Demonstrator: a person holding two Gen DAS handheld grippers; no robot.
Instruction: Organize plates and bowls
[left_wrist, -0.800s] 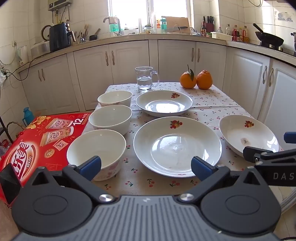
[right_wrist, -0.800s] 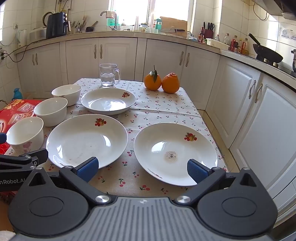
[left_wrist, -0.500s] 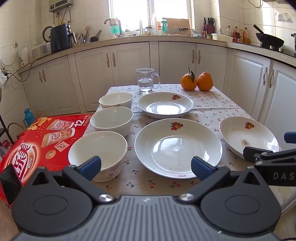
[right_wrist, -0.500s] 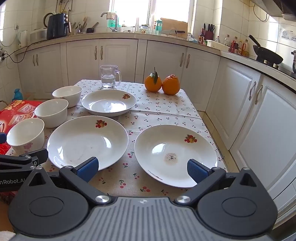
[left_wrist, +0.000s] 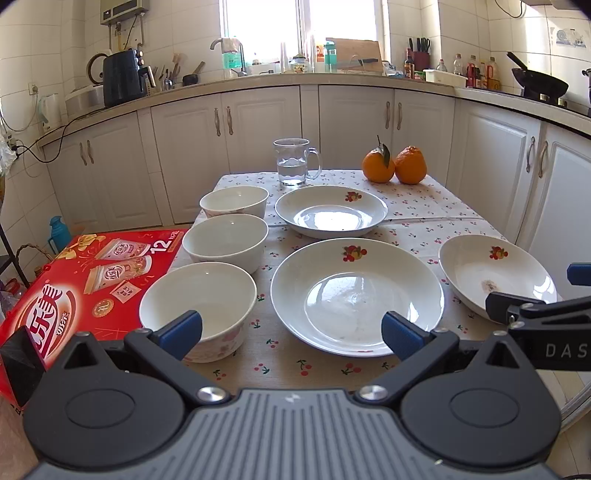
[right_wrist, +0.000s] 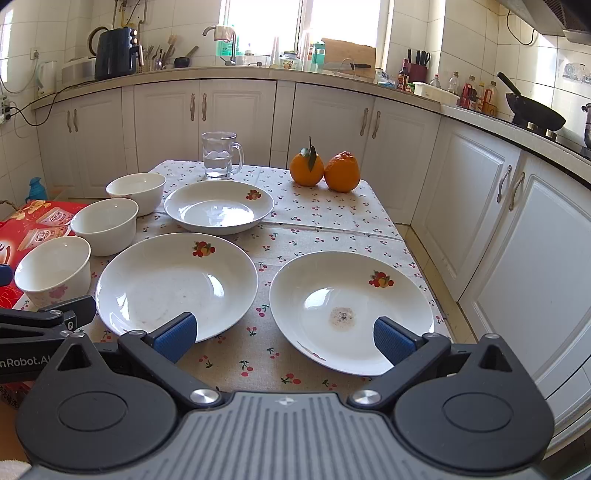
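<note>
A: Where do the dishes sit?

B: All on the tabletop, mouths up, none tilted. Three bowls run in a line along the left edge: near bowl, middle bowl, far bowl. The line runs from the near edge toward the far one.

A: And the plates?

B: Being round, they have no long axis, but each fruit print sits on the rim's far side. The big plate lies near the middle, the far plate behind it, the right plate by the right edge. A mug of water and two oranges stand at the far edge.

A: The tongs?

B: Both released, jaws wide, nothing between them. The left tongs hang over the near edge between the near bowl and the big plate. The right tongs hang over the near edge between the big plate and the right plate.

A: Does one view show more?

B: The right view shows the whole right plate with a brownish spot in its well; the left view has the right tongs covering its near rim. The left view shows most of a red box just left of the tabletop; the right view catches only a corner.
</note>
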